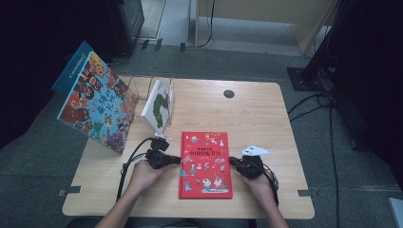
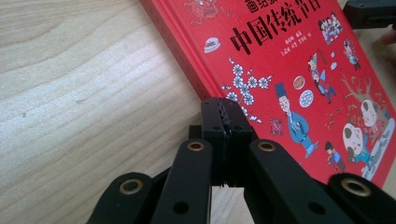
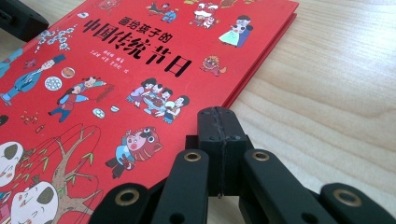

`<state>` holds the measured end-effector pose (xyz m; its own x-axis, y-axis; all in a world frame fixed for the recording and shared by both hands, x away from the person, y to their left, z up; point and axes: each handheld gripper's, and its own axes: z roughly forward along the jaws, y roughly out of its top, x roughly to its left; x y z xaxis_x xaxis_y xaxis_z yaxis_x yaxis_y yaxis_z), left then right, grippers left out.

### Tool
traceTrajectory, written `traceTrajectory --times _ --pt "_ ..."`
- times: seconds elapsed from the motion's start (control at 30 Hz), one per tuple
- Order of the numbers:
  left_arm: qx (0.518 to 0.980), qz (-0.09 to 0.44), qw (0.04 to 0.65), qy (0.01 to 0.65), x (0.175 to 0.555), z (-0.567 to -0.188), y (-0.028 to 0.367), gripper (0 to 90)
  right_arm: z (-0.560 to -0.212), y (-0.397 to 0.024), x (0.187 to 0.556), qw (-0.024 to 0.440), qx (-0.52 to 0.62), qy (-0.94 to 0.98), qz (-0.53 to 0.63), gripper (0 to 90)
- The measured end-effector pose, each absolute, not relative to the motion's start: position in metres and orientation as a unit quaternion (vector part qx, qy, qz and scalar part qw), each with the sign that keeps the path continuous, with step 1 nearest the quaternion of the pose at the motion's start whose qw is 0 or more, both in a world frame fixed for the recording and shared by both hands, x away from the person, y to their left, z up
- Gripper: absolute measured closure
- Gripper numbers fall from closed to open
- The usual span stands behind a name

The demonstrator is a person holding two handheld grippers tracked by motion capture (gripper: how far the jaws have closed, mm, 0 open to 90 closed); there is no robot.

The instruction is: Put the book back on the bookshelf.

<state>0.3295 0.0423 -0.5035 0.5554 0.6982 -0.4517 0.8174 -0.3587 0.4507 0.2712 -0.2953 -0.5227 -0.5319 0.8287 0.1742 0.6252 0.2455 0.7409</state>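
**Op:** Right, logging position. Red book (image 1: 206,165) lies flat on the tabletop (image 1: 256,114), cover up, near my edge, roughly centred. Left tongs (image 1: 177,159) sit at its left long edge, right tongs (image 1: 232,161) at its right long edge. Both pairs are pressed closed on themselves, nothing between the jaws.

**Obs:** Touching the book?

**Op:** In the left gripper view the closed tip meets the red cover's edge (image 2: 196,79) or sits just beside it; I can't tell contact for certain. Right gripper view, same story: tip overlaps the cover's near edge (image 3: 252,74), contact uncertain.

**Obs:** Progress?

**Op:** My reading: early. Book is not lifted, not opened, not yet in the wire rack (image 1: 152,90) at the back left, where a white-and-green book (image 1: 158,110) already stands leaning. A large colourful picture book (image 1: 95,104) is propped at the far left, overhanging the tabletop. If the red one is meant for the rack, the whole carry is left, and I'd have to open the tongs first to get a hold.

**Obs:** Room?

**Op:** Plenty. Bare wood right of the book and behind it up to the dark round cable port (image 1: 229,94). Left side is tighter: cable from my left tongs, then the rack and the propped book. Near edge is close below the red book.
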Motion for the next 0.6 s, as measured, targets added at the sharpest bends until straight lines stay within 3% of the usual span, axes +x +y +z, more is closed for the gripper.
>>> traceTrajectory --times 0.6 --pt "0.804 -0.067 0.338 0.485 0.344 -0.507 0.045 90.0 -0.524 -0.288 0.29 0.155 0.471 0.771 0.399 88.5"
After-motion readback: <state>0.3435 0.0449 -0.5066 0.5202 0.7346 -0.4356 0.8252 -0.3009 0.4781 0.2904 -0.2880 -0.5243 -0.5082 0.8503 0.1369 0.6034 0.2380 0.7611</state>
